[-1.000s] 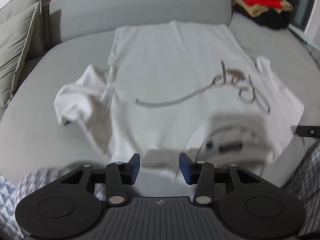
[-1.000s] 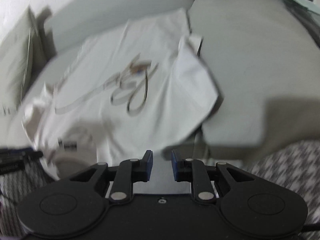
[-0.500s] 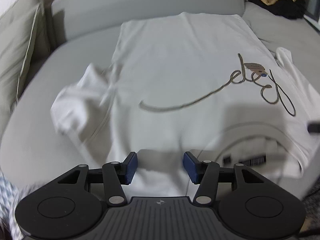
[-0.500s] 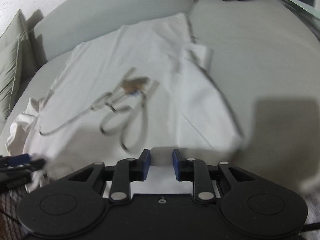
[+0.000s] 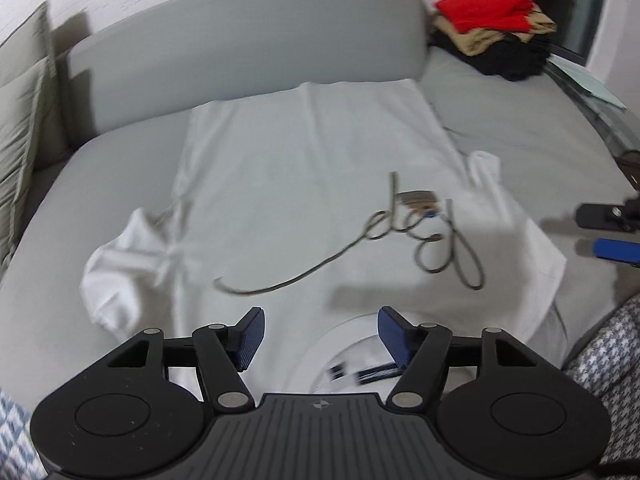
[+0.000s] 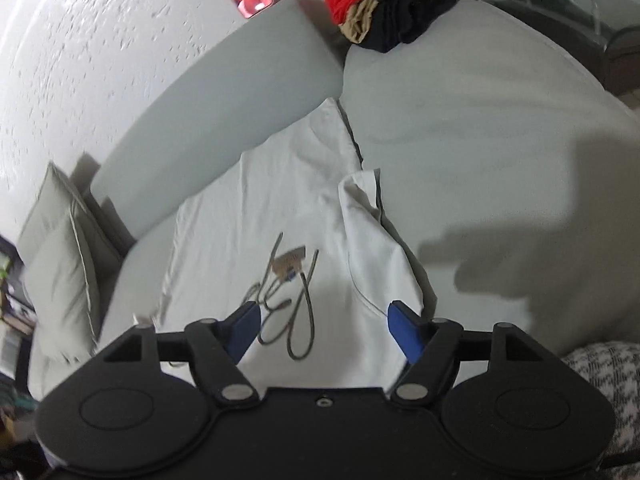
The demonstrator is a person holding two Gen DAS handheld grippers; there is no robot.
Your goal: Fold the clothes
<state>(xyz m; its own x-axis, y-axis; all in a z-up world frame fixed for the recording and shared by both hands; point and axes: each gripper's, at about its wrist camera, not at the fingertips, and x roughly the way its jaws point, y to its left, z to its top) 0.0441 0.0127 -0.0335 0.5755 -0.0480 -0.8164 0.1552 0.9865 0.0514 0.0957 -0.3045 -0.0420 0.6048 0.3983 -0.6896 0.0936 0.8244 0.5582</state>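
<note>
White T-shirt (image 5: 304, 208) spread flat on sofa (image 5: 248, 44), unfolded; I've both left gripper (image 5: 320, 334) and right gripper (image 6: 324, 326) jaws just opened, empty. All folds remain.

The black body of the left gripper (image 5: 320, 336) is covering the near hem side of the white T-shirt (image 5: 304, 200) and part of its collar label, whose print is staying too small to read. Right of the T-shirt, the right gripper (image 5: 612, 236) is being cut by the frame edge, only blurred fingertips showing
</note>
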